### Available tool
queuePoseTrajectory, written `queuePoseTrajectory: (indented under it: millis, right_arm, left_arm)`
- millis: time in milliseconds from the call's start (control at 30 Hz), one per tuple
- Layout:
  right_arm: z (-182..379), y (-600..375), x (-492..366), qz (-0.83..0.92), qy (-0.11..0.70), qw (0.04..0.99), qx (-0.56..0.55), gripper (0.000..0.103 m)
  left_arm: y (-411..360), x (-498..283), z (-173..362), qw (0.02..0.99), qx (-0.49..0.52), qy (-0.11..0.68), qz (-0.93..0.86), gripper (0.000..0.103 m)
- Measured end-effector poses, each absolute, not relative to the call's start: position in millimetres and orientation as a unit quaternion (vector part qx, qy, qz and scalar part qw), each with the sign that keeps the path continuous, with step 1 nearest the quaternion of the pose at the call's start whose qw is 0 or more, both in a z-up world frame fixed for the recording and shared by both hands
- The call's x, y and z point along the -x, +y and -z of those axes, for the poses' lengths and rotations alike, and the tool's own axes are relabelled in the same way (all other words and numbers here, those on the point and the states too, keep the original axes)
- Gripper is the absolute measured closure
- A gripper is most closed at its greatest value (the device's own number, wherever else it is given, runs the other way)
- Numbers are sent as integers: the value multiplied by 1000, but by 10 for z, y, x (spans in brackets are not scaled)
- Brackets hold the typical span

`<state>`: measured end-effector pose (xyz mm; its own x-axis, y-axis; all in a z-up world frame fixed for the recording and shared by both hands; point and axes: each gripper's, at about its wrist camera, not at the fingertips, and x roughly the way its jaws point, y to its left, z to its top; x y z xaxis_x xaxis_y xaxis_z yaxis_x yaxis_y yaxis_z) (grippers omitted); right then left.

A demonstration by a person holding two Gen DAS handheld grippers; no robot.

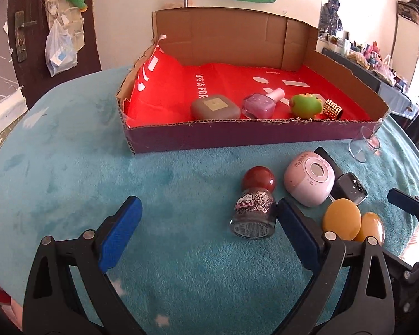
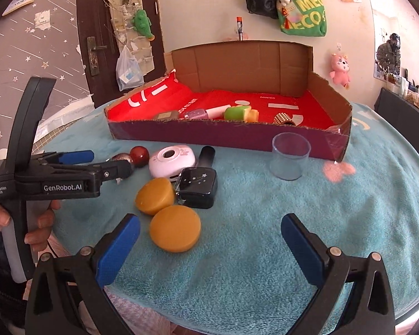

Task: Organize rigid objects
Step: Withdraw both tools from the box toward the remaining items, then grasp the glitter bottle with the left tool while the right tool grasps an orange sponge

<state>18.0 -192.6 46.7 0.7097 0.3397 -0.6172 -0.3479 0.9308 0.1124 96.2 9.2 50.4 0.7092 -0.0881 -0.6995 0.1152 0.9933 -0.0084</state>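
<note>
The jaws of the left gripper (image 1: 209, 220) are spread wide and hold nothing; those of the right gripper (image 2: 211, 237) are likewise wide apart and empty. Both are held low over a tabletop covered by a teal fleece cloth (image 1: 69, 184).

A glitter nail-polish bottle (image 1: 254, 206) is seen lying on its side just inside the left gripper's right-hand finger (image 1: 296, 234), touching it or nearly so. Its long axis runs away from the camera, with the round dark-red cap pointing toward the cardboard box (image 1: 237, 136) and the base toward the gripper.

To the right of the bottle a pink rounded device (image 1: 310, 178) is found, and behind and beside it a black nail-polish bottle (image 2: 199, 180) lying flat, its cap directed toward the box. Two yellow discs (image 2: 164, 210) lie nearest the right gripper; one is propped on edge against the black bottle, the other lies flat and partly under it. A clear plastic cup (image 2: 290, 156) stands upright just before the box's purple front wall.

Inside the box, on a red liner (image 1: 223, 83), a row is formed along the front wall: a grey rounded case (image 1: 215, 107), a lilac nail-polish bottle (image 1: 261, 103) lying with its pale cap pointing to the back right, a green toy figure (image 1: 306, 106) and a gold studded ring (image 1: 332, 109).

In the right wrist view the left gripper's handle is seen grasped by a hand (image 2: 39, 223).
</note>
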Motion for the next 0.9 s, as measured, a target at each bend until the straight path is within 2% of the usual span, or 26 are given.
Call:
queuePoseTrajectory:
  millis: [100, 167, 233, 300, 433, 533, 767, 800, 867, 900]
  right_arm:
    - [-427, -1896, -198, -188, 339, 922, 6, 2]
    - [-409, -1874, -202, -183, 340, 922, 11, 6]
    - [-412, -1873, -197, -180, 336, 924, 15, 15]
    - [-416, -1891, -197, -185, 333, 925, 7, 19]
    - [-417, -1910, -201, -191, 327, 925, 2, 27]
    - [-411, -1900, -203, -201, 326, 924, -2, 34]
    - [-397, -1836, -167, -206, 320, 925, 11, 36]
    - [-397, -1844, -157, -202, 317, 926, 12, 42]
    - [-396, -1891, -164, -206, 317, 926, -1, 45]
    - [-395, -1907, -173, -209, 317, 925, -6, 49]
  left_arm:
    - [29, -1000, -495, 923, -30, 378, 65, 7]
    - [-15, -1016, -479, 921, -32, 380, 76, 17]
    - [-49, -1043, -454, 917, -32, 388, 86, 35]
    - [-77, -1055, -438, 917, -34, 389, 87, 36]
    - [-120, -1065, -442, 916, -36, 386, 98, 45]
    - [-149, -1069, -442, 916, -36, 386, 100, 46]
    - [-153, -1047, -431, 917, -35, 384, 100, 46]
    - [-156, -1041, -432, 917, -36, 383, 101, 46]
    - [-161, -1024, -427, 918, -38, 381, 101, 49]
    - [-166, -1018, -425, 918, -39, 381, 101, 54]
